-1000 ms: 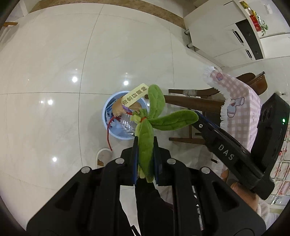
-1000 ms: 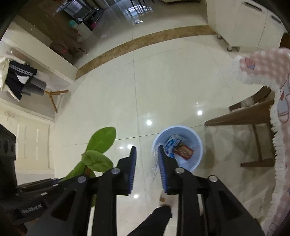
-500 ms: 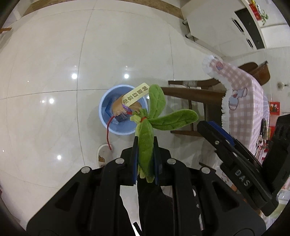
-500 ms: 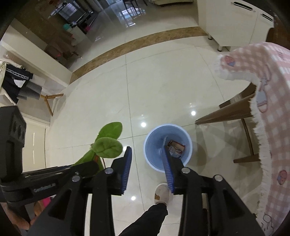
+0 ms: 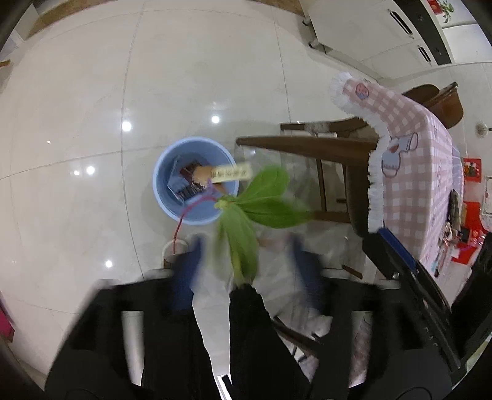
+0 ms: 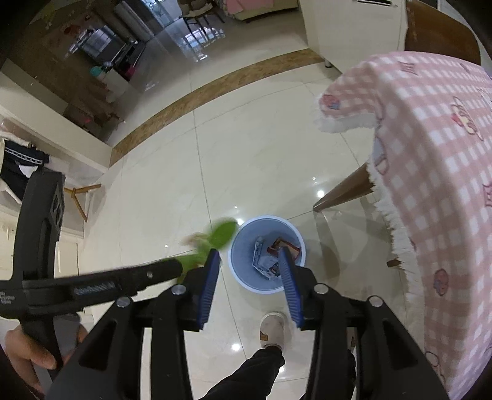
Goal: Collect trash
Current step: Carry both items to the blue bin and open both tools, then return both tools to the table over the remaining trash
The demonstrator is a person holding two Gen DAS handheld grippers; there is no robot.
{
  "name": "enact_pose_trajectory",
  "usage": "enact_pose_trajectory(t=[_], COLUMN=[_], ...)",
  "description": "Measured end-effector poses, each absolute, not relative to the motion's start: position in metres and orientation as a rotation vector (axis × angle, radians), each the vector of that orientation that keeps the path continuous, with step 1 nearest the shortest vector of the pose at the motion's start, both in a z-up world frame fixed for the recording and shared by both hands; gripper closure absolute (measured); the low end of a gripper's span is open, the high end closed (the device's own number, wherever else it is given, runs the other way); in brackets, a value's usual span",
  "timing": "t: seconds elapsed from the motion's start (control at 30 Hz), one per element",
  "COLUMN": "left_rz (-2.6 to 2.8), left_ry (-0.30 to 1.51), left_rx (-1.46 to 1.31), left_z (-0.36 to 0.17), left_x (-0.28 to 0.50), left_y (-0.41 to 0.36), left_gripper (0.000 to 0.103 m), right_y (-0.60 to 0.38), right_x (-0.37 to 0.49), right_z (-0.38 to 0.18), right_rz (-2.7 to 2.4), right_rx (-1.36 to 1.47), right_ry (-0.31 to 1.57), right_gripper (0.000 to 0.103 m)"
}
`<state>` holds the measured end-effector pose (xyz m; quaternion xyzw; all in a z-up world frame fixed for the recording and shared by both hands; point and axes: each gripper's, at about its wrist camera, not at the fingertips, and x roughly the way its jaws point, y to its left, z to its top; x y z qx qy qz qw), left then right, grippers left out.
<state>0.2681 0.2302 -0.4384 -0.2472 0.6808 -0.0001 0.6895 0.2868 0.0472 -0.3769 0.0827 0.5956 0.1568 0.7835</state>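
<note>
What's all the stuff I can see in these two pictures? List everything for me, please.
Bin: one, light blue, on the floor beside the table.
Wrappers: a few, red and blue, inside the bin.
Leafy toy: one, green leaves with an orange body, a paper tag and a red string, blurred, loose between the opening left jaws, over the bin's edge.
Table: one, covered by a pink checked cloth with a white fringe, at the right.
Chair: one, dark wood, tucked at the table.
Cabinets: white, by the far wall.
Floor: glossy cream tiles.
Left gripper: black, blue pads, jaws opening.
Right gripper: black, blue pads, jaws opening with nothing between them.
Person: a hand, a dark trouser leg and a pale slipper.
</note>
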Motion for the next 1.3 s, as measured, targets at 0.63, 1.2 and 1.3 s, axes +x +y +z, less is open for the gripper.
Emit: enact_pose_trajectory(t=[0.63, 1.2, 1.3], left_rz=[-0.123, -0.525, -0.531], left_ry=[1.24, 1.24, 1.236], left_rx=[-0.287, 0.159, 0.196], left_z=[-0.32, -0.348, -0.357], left_x=[0.292, 0.323, 0.33], left_y=[0.069, -0.247, -0.271], left_gripper=[0.036, 0.036, 0.036], right_y=[-0.106, -0.396, -0.417], right_x=[0.272, 0.208, 0.205], right_z=[-0.301, -0.314, -0.324], right_rz=[0.277, -0.242, -0.272], right_rx=[0.383, 0.494, 0.531], right_ry=[1.094, 1.008, 1.011], right_gripper=[0.062, 0.058, 0.058])
